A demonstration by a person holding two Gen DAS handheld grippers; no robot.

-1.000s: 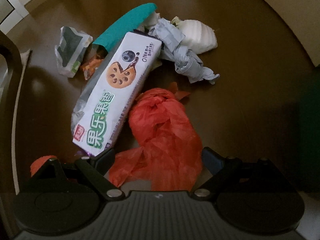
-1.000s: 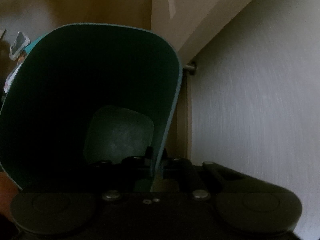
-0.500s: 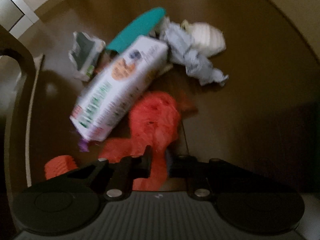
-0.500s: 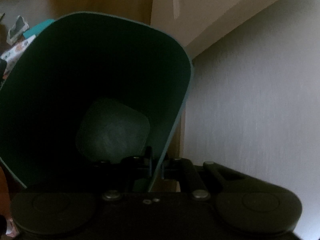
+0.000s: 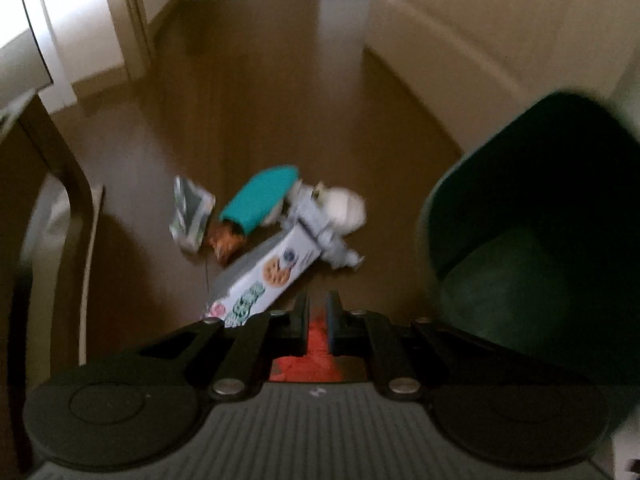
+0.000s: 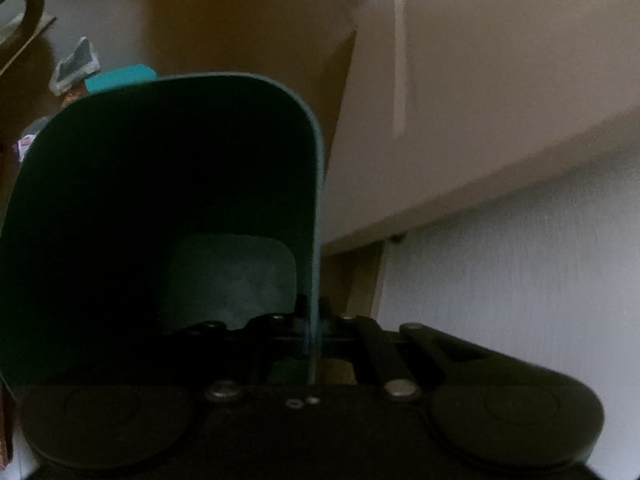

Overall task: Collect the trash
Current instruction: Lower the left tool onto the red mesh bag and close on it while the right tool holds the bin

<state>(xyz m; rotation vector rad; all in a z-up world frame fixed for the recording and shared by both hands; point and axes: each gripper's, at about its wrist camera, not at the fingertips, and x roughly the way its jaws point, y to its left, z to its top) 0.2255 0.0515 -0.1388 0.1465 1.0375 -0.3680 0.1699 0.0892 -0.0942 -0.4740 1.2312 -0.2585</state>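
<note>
Red plastic is showing between the 2 fingers of our left gripper (image 5: 317, 312): we are pinching the crumpled red bag (image 5: 310, 360) with the jaws nearly together, and the bag is bunching back toward the gripper body. We are holding it above the brown floor (image 5: 256, 120), with the remaining litter lying beyond the fingertips. There, the white cookie box (image 5: 264, 280) is lying at a slant, its far end meeting a wad of grey paper (image 5: 328, 236), and a white bundle (image 5: 344, 210) is sitting just behind that wad. A teal packet (image 5: 260, 196) is resting beside them, an orange wrapper (image 5: 226, 240) is poking out at its near end, and a green-and-white wrapper (image 5: 190, 212) is lying just left of it. All of this is blurred, so we are not reading finer detail.

Our right gripper (image 6: 310, 320) is clamping the rim of the dark green bin (image 6: 160, 200), 1 finger inside the wall and 1 outside. In the left wrist view the same bin (image 5: 532, 240) is tilting at the right, near the pile, its mouth facing the camera. Its inside is looking dark and we cannot tell whether anything is lying in it. A pale wall (image 6: 520, 280) is filling the right wrist view's right side.
</note>
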